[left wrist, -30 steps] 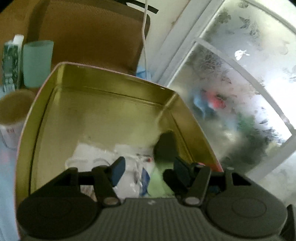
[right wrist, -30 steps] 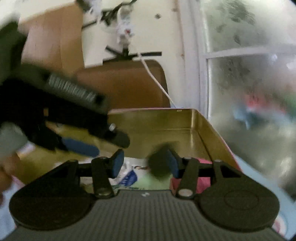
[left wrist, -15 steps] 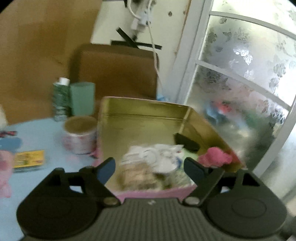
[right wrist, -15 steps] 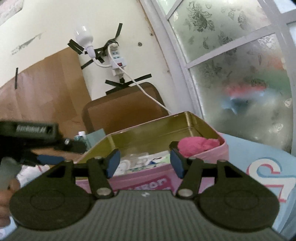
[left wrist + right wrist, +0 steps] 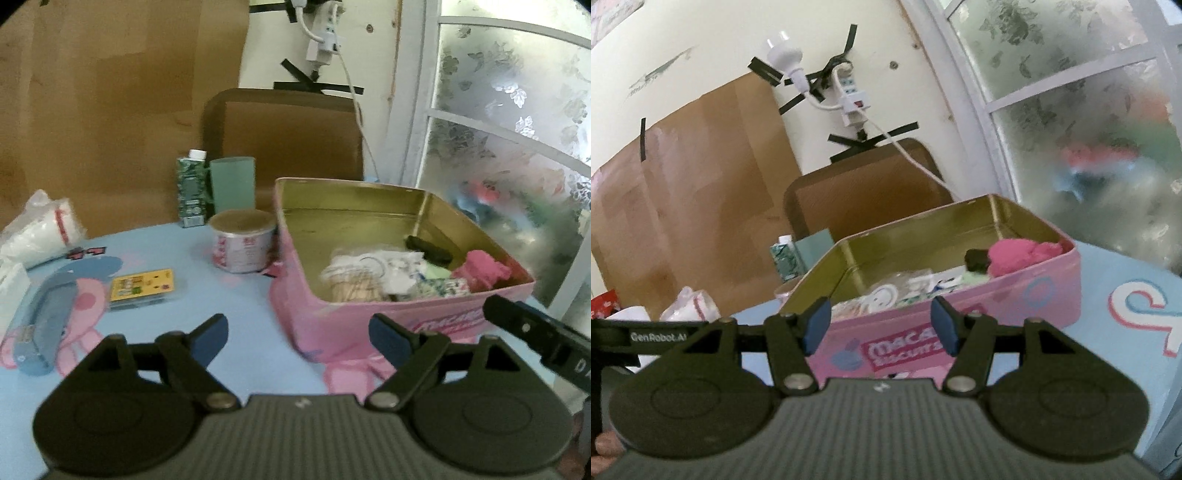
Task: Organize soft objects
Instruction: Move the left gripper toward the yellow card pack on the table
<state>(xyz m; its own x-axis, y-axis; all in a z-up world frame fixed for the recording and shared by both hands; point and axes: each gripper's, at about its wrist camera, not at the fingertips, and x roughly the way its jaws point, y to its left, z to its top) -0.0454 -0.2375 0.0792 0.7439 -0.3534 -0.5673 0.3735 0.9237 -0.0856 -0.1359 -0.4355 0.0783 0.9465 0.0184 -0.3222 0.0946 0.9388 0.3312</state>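
Now the left gripper (image 5: pixel 297 334) is being opened wide, nothing between its jaws; the right gripper (image 5: pixel 881 325) is held parted and empty before the tin (image 5: pixel 1052 291).

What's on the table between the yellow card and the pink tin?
A round can stands back from the line between the yellow card and pink tin; otherwise bare tablecloth, in the left wrist view.

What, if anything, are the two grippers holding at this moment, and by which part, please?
Nothing. The left gripper has empty jaws that are opening, and the right gripper is open and empty, both short of the pink tin.
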